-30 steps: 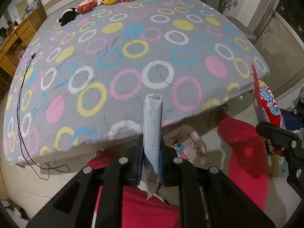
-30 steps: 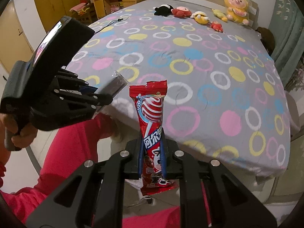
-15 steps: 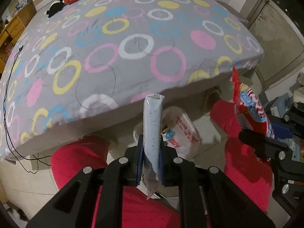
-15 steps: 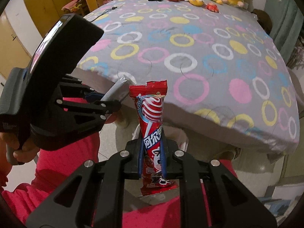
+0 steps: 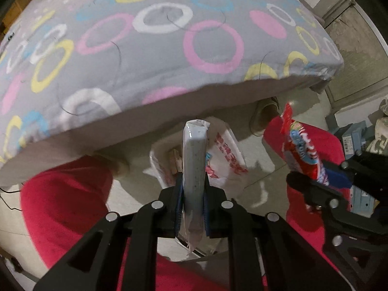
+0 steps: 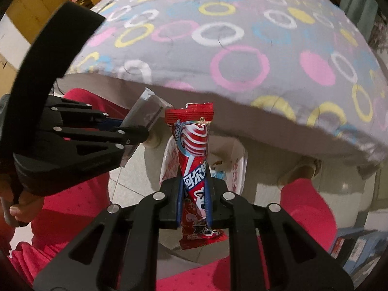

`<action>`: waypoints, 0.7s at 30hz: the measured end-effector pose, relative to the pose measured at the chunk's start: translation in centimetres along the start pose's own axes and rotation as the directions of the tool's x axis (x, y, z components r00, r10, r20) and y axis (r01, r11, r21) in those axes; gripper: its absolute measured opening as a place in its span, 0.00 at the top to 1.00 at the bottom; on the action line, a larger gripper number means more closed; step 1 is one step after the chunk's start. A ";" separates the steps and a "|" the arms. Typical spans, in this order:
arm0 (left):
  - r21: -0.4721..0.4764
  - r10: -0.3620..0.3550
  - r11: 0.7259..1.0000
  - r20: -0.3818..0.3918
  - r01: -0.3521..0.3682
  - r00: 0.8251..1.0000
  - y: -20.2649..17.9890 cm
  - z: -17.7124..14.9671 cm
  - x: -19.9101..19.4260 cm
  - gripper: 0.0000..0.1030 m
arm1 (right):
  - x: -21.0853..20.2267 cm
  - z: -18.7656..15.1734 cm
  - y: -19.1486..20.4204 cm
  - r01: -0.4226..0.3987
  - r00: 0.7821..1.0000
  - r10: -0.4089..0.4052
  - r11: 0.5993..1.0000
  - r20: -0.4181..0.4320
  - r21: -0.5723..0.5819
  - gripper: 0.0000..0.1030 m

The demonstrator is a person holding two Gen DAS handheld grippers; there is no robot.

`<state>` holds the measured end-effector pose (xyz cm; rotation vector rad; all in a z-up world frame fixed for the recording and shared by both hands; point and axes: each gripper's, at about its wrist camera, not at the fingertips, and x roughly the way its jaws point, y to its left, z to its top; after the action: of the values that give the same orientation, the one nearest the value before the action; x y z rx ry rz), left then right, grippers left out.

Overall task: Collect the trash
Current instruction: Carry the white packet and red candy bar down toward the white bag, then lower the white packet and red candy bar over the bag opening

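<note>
Left wrist view shows the left tool (image 5: 192,201) closed on a pale speckled wrapper (image 5: 194,160), gripped at its lower part so that most of its length stands free above the fingers. Right wrist view shows the right tool (image 6: 195,201) closed in the same way on a red candy wrapper (image 6: 194,155), which also stands upright. Both tools are held over the floor, in front of the edge of the bed (image 5: 169,55), between the person's red trouser legs. Below them a white plastic bag (image 5: 228,155) with red print stands open on the floor, with some small things already inside.

Both wrappers look very light, thin and a little glossy, so I judge them slippery and easy to crush, but not fragile. The pale one seems flat and quite stiff along its length; the red one looks a bit puffed. A hold across the flat faces, near the lower half, seems correct. Because they are so light, they may flutter or stick to the pads at release, so the tools should probably be low and directly above the mouth of the bag before opening.
</note>
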<state>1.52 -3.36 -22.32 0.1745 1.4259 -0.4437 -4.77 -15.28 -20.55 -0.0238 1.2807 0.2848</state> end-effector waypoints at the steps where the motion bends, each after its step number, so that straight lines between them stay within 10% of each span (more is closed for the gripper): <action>1: -0.001 -0.004 1.000 -0.006 0.004 1.000 -0.1 0.1 0.5 0.86 | 0.5 -0.2 -0.2 -0.005 1.000 0.005 1.000 -0.010 0.012 0.86; 21: -0.074 -0.046 0.997 -0.188 0.032 0.981 -0.3 0.0 10.6 0.86 | 11.3 -2.1 -3.3 -0.022 0.980 0.062 0.979 -0.189 0.204 0.86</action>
<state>2.27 -5.64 -32.66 0.1347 1.6320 -0.4168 -3.12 -16.64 -32.37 0.1520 1.5018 0.1910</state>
